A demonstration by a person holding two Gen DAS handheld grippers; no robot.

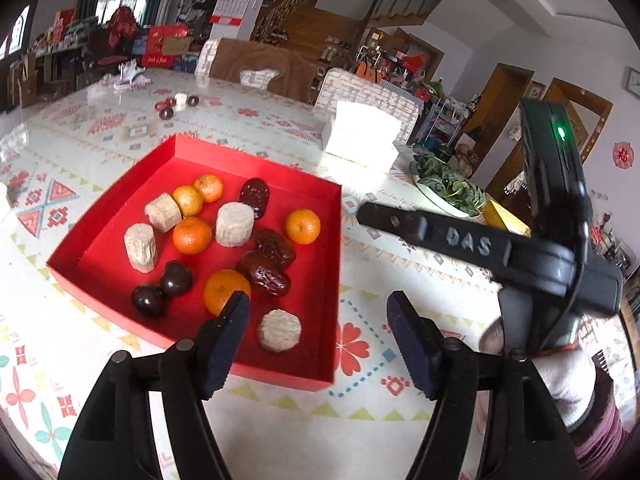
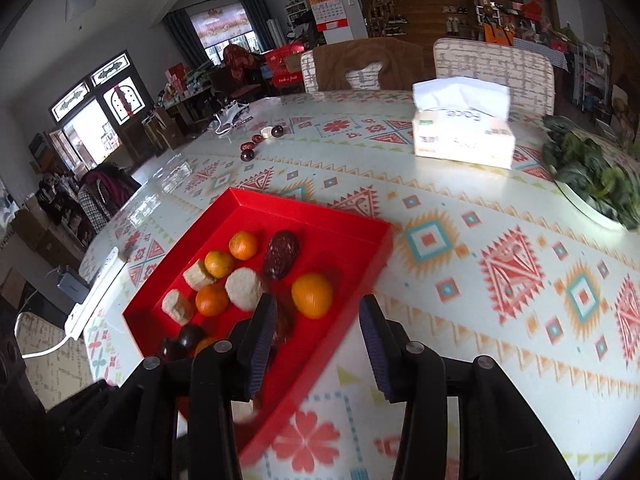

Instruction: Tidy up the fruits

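Fruits: mandarins (image 1: 192,235), dates (image 1: 269,277) and pale cake rounds (image 1: 235,224) loose in red tray (image 1: 334,240) on bench (image 1: 400,288) | light, soft-skinned, roll easy, so pinch gently across the middle | left hand-held gripper (image 1: 318,340) spread, empty | right hand-held gripper (image 2: 318,344) spread, empty too

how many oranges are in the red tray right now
5, all inside the red tray: two touching at the back, one mid-tray, one by the right wall, one at the front partly behind the left gripper's finger. None seems hidden.
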